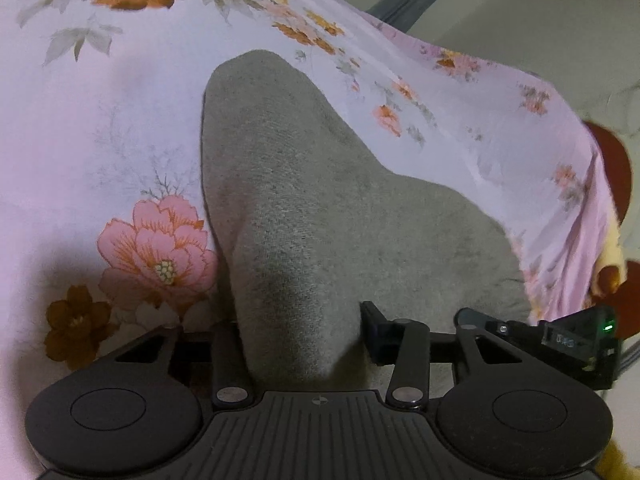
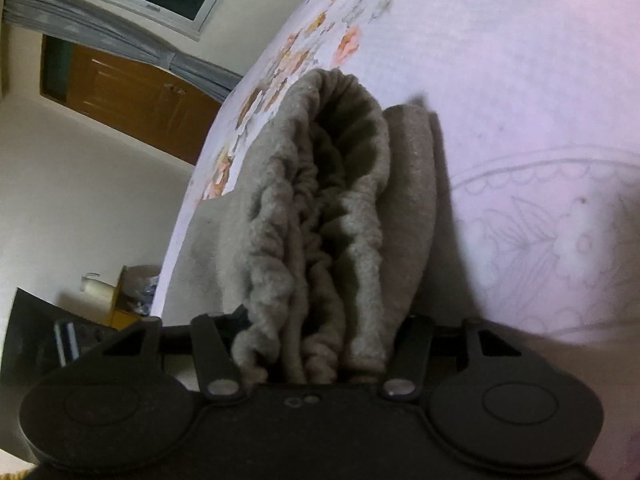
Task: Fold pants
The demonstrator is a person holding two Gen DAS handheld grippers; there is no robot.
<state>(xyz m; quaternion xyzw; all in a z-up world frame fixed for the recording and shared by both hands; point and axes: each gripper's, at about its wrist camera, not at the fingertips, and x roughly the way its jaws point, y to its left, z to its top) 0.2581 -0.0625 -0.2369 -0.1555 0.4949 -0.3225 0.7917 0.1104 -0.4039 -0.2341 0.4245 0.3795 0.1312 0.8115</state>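
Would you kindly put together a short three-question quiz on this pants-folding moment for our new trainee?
1. True or false: the right tool has the gathered elastic waistband between its fingers.
2. What do the grey pants lie on: A) bare wood, B) a floral bedsheet, C) a tiled floor?
3. What sits between the left tool's fingers?

Key: 1. True. 2. B. 3. A bunched fold of the grey pants.

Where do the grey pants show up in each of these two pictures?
Left wrist view: grey pants fill the centre, running down between the left gripper's fingers.
Right wrist view: their gathered waistband bunches at centre, between the right gripper's fingers.
Shared landmark: the floral bedsheet.
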